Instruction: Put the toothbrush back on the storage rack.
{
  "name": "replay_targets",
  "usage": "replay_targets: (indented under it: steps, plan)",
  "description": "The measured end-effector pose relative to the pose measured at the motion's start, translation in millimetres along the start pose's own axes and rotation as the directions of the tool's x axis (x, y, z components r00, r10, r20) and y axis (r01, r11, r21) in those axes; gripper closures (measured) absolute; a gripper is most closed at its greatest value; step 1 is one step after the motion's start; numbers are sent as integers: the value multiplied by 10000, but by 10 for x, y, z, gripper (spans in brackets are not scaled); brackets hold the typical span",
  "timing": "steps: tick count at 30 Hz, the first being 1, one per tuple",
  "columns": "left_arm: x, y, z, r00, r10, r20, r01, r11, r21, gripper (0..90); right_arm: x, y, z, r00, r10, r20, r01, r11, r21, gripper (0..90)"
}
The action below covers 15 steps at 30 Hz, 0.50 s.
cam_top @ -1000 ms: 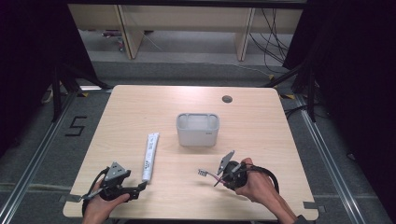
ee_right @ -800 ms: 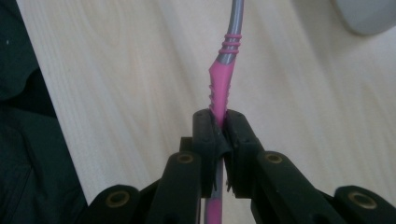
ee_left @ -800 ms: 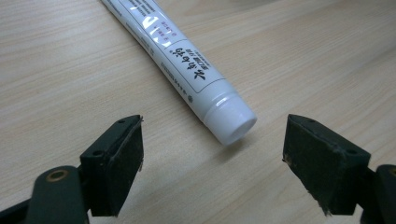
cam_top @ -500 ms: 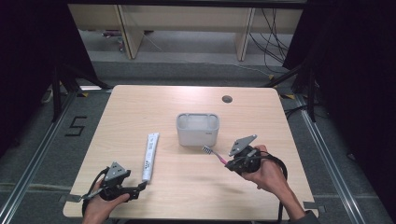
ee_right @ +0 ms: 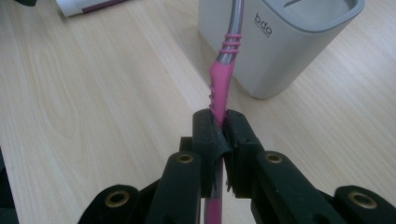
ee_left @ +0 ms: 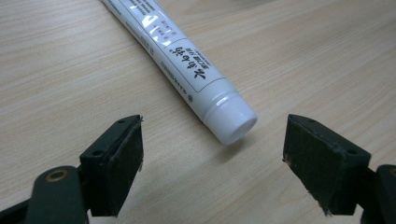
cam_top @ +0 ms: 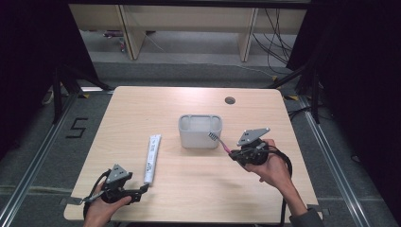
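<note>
High view: my right tongs (cam_top: 232, 153) are gripping the toothbrush (cam_top: 218, 142), nearing the holder (cam_top: 200, 131); my left tongs (cam_top: 142, 190) are gaping beside the untouched toothpaste (cam_top: 152, 157).

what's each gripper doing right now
left gripper: open, holding nothing, toothpaste tube ahead of its jaws.
right gripper: shut on the pink toothbrush.

The surface (cam_top: 189, 198) is seen from above and from the person's side in the high view, facing forward and down, from well off. The left gripper view is set low and close behind the white tube (ee_left: 187, 70), also seen from above (cam_top: 151, 158). The right gripper view is set close, facing the grey holder (ee_right: 280, 42), shared with the high view (cam_top: 199, 131).
</note>
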<state>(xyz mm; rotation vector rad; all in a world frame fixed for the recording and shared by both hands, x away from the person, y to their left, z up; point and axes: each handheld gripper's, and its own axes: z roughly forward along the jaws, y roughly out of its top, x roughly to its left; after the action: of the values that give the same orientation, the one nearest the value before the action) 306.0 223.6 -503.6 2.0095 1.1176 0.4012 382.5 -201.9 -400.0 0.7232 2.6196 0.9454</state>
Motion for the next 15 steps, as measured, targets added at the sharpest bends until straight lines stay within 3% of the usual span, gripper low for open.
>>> replay_targets:
  steps: [7,10,11,12,14,15]
  plan:
    - [1,4,-4,10000,-10,-9,10,10000,23,197,-85,111,31,9997,237,52,-234,9981,-579,841]
    - [-1,5,-4,10000,-2,-14,2,10000,37,197,-114,142,12,9990,431,69,-426,9975,-569,841]
    - [-3,4,-2,10000,-17,-7,17,10000,16,197,-116,156,23,9983,575,-99,-582,9947,-845,841]
    - [8,-2,0,9999,119,3,-119,9999,-22,197,-171,191,10,9990,436,-42,-438,9929,-1104,841]
    - [0,-2,4,10000,35,18,-35,9999,-97,197,-186,204,8,9990,450,2,-447,9920,-1185,841]
    - [-2,1,2,10000,-12,12,12,10000,-70,197,-190,222,9,9975,693,-124,-703,9890,-1298,841]
